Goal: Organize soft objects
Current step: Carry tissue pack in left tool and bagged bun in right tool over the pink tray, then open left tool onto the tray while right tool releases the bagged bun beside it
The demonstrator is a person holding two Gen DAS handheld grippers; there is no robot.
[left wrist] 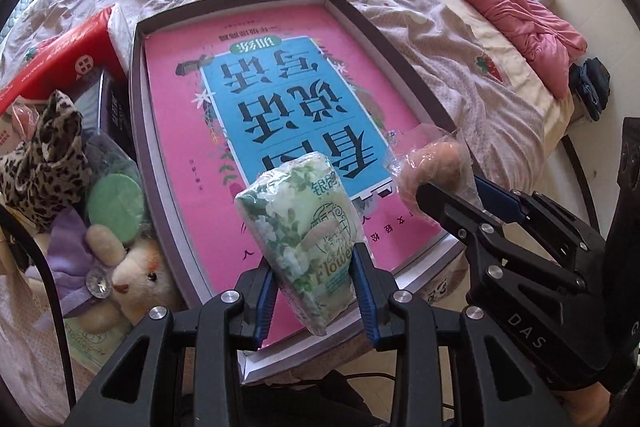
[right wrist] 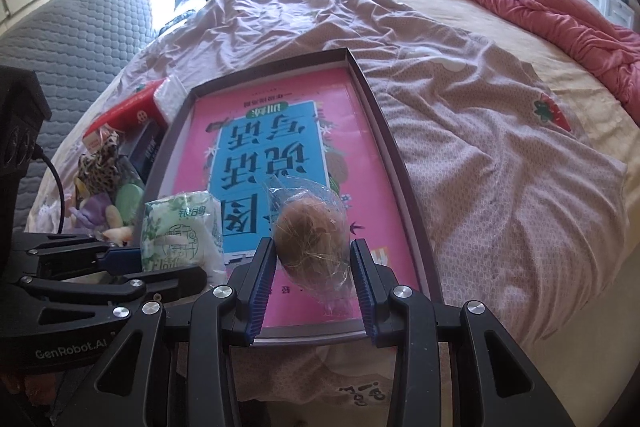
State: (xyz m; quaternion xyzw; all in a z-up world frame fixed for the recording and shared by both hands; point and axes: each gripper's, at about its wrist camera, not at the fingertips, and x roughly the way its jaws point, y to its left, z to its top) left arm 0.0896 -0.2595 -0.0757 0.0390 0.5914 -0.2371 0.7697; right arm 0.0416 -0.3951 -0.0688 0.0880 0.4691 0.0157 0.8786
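Left tongs [left wrist: 316,283]: closed on the tissue pack [left wrist: 308,239]; you see both blue pads pressed into its lower half at bottom centre of the left view, so the pack stands tilted, its top toward the tray.
Right tongs [right wrist: 314,267]: closed on the bagged bun [right wrist: 310,231], a brown round lump in clear plastic; the pads bear on its sides at lower centre of the right view. A side grip probably keeps the loose wrap from slipping.
Tissue pack, position: above the near edge of the tray, not resting on it as far as you can judge.
Bagged bun, position: held over the near right part of the tray, beside the tissue pack and apart from it.
Tray [left wrist: 138,115]: shallow box lid with a dark rim, centre of both views, lying on the bedsheet [left wrist: 460,75]; a pink and blue printed sheet lines its floor. Nothing soft lies in it yet.
Waiting items: a leopard-print cloth [left wrist: 44,155], a green round pad [left wrist: 116,203] and a plush rabbit [left wrist: 132,279] are piled at lower left of the left view, just outside the tray.
Step in hand, judged: you appear to be bringing both items to the tray for set-down.
Caution: keep the two tongs apart while lowering.
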